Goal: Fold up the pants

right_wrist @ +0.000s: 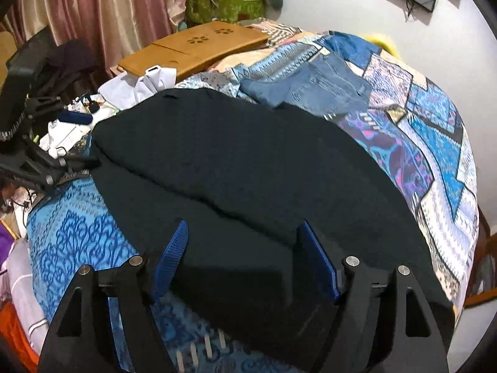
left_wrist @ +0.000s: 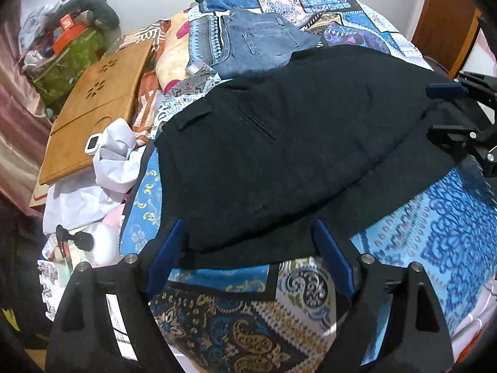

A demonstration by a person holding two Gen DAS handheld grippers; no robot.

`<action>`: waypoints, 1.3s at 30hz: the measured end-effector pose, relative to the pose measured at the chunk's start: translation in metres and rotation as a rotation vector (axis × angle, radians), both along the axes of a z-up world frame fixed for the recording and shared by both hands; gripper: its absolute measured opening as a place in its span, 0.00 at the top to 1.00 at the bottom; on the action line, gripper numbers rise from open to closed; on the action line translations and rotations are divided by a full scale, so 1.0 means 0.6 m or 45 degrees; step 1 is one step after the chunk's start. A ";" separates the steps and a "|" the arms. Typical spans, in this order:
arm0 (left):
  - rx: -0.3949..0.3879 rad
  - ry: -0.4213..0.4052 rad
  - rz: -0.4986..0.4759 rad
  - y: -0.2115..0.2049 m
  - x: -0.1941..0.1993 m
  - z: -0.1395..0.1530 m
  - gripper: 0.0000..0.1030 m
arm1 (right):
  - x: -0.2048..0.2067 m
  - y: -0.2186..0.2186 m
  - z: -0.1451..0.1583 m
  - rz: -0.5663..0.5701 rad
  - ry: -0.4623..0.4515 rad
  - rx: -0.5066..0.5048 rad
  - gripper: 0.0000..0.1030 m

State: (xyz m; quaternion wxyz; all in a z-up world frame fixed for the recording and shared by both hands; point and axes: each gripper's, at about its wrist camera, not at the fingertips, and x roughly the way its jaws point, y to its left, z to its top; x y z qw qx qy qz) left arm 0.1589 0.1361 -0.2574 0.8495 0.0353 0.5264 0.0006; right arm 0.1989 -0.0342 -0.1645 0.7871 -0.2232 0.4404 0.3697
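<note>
Black pants [left_wrist: 279, 143] lie spread on the patterned bedspread [left_wrist: 435, 217], one layer folded over another; they also show in the right wrist view [right_wrist: 248, 161]. My left gripper [left_wrist: 248, 230] is open, its blue pads either side of the pants' near edge, holding nothing. My right gripper [right_wrist: 242, 233] is open over the near end of the pants, with its fingers straddling the cloth. The right gripper also shows at the right edge of the left wrist view [left_wrist: 450, 112]. The left gripper shows at the left edge of the right wrist view [right_wrist: 46, 161].
Folded blue jeans [left_wrist: 264, 43] lie beyond the black pants. A wooden lap tray [left_wrist: 96, 108], white cloth [left_wrist: 115, 158], a lotion bottle [left_wrist: 99, 242] and piled clutter [left_wrist: 62, 46] sit at the left. Pink curtains [right_wrist: 108, 9] hang behind.
</note>
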 end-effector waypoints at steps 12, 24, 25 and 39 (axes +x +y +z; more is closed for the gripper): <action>0.080 -0.069 -0.050 -0.019 0.040 -0.003 0.69 | 0.007 0.034 -0.001 0.019 0.024 0.081 0.59; 0.057 -0.313 0.091 0.040 -0.002 0.105 0.82 | -0.042 0.068 0.063 0.108 0.107 0.238 0.92; 0.046 -0.314 0.103 0.049 -0.008 0.108 0.82 | -0.052 0.073 0.066 0.126 0.110 0.239 0.92; -0.014 -0.081 0.123 0.050 -0.069 0.004 0.79 | -0.089 0.065 0.024 0.110 0.243 0.214 0.80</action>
